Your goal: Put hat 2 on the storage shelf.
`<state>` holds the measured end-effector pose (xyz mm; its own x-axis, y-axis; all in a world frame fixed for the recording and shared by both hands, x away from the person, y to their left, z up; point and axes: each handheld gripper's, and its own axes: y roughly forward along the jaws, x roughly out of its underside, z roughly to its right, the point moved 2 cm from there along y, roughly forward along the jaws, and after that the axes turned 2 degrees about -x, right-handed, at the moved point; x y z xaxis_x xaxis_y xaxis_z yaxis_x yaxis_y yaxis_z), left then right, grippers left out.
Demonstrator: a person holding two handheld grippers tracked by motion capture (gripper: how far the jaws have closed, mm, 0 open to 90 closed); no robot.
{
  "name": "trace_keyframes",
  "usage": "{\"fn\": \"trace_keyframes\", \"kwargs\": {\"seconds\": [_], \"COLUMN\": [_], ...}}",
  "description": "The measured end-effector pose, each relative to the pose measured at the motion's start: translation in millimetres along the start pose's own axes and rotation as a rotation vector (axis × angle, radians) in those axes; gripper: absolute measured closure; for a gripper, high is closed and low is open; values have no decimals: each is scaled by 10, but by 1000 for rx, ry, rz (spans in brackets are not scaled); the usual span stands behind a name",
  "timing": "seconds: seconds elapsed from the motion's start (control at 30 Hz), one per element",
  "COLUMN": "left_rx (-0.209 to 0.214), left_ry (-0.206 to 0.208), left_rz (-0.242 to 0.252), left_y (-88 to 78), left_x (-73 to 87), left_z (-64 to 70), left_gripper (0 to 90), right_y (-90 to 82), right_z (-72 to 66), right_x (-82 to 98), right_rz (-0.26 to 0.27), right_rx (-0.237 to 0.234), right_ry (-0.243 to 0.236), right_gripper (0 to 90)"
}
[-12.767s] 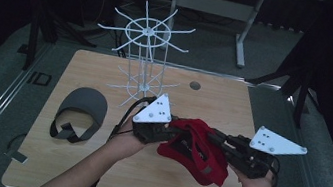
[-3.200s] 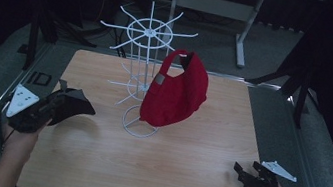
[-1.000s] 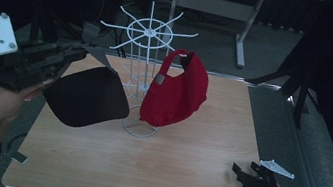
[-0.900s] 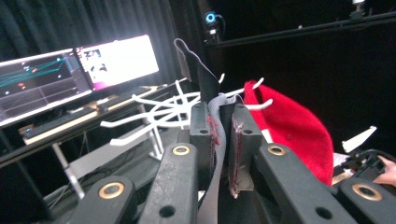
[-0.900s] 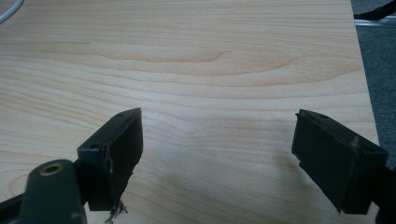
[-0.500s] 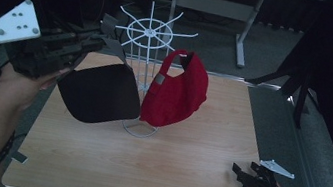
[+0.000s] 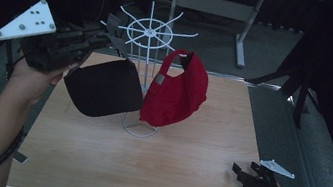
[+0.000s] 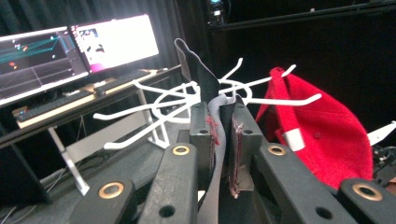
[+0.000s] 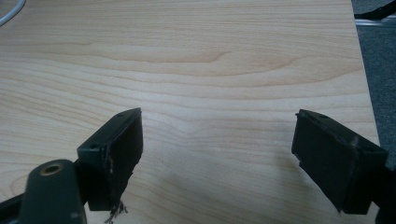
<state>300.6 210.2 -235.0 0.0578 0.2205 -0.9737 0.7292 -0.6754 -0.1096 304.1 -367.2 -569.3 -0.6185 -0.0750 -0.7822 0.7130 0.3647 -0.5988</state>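
left gripper (image 7: 92, 41), upper left of the high view, clamped on the strap of a black visor (image 7: 102, 86) to hook it onto the white rack (image 7: 150, 32) beside the hung red cap (image 7: 177, 95); right gripper (image 7: 245, 176), jaws apart, idles lower right.

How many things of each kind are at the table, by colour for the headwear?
Red cap: 1
Black visor: 1
White wire rack: 1
Hand-held tools: 2, left tool and right tool
Total: 5
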Motion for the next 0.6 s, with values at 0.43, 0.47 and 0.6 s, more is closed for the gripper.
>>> {"fn": "trace_keyframes", "kwargs": {"seconds": [0.43, 0.47, 0.6], "left_rx": [-9, -6, 10], "left_ry": [-48, -54, -55], "left_rz": [-32, -32, -30], "left_y": [62, 65, 53], "left_x": [208, 233, 322], "left_z": [-60, -56, -34], "left_gripper": [827, 827, 823], "right_y": [-8, -9, -10], "right_z": [-1, -2, -3], "right_x": [-1, 0, 0], "right_rz": [6, 6, 7], "right_rx": [-4, -5, -5], "right_ry": [1, -1, -1], "right_gripper": [164, 164, 164]}}
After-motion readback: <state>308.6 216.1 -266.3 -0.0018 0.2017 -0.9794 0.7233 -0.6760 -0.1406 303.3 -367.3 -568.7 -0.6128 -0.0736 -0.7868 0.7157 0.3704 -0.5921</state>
